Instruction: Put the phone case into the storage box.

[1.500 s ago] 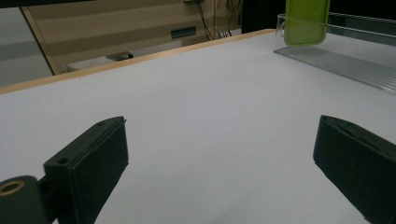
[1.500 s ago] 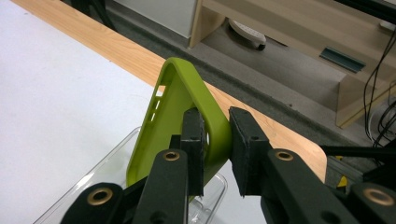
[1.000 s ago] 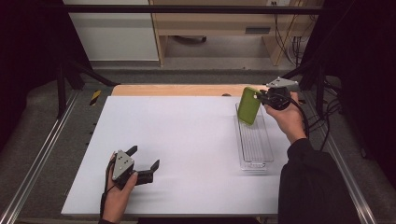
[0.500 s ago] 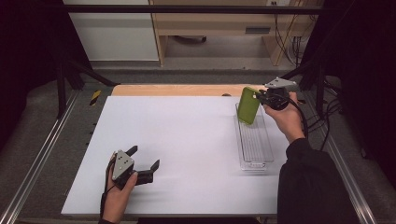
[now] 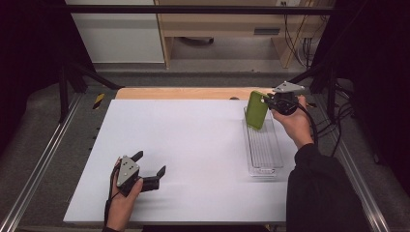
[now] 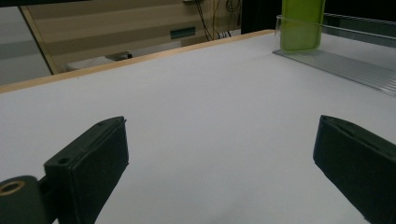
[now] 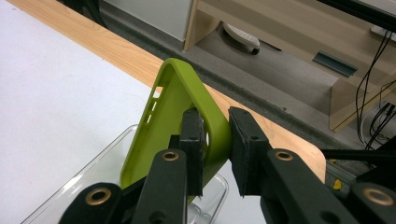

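White table top (image 5: pixel 193 145), matt, bare over most of its area. Light wooden strip (image 5: pixel 183 93) along the far edge. Aluminium rail (image 5: pixel 43 164) down the left side, second rail (image 5: pixel 360 193) down the right. Small yellow-and-black item (image 5: pixel 98 100) just beside the far left corner (kind not clear). Grey floor (image 5: pixel 217 67) beyond. White cabinet (image 5: pixel 116 38) far left, wooden shelf unit (image 5: pixel 232 24) beside it, dark cables (image 5: pixel 302 43) hanging at its right end. Black bar (image 5: pixel 193 8) across the top.
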Motion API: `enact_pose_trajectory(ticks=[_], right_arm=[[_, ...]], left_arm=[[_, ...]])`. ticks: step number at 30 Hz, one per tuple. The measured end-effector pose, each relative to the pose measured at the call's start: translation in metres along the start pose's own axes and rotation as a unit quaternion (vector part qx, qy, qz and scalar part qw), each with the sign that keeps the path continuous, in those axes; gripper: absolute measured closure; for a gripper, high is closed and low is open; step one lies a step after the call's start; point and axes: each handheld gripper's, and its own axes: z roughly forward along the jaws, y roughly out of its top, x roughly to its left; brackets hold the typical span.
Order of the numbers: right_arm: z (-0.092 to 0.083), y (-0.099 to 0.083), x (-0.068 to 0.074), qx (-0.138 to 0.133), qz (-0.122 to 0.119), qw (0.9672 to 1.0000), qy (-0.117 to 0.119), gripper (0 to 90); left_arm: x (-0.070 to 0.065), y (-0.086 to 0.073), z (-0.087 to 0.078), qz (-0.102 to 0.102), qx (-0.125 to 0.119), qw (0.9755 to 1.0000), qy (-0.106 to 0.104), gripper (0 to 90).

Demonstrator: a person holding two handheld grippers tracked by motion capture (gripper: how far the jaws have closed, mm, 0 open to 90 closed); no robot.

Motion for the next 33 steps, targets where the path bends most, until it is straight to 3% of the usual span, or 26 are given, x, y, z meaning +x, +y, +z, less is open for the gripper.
enact_pose_trajectory(ticks=[6,26,33], right_arm=[[0.002,0.0,0.002,-0.001,-0.004,1.0,-0.001,76.1],[0.013,0.005,0.012,-0.002,-0.017,0.999,-0.041,71.8],[0.019,0.004,0.012,-0.001,-0.008,0.9985,-0.053,69.5]], left_arm=[[0.0,0.0,0.0,0.0,0.0,1.0,0.0,2.8],[-0.002,0.0,0.001,0.003,0.001,1.0,-0.002,2.8],[-0.002,0.0,0.001,0.002,0.0,1.0,-0.001,2.8]])
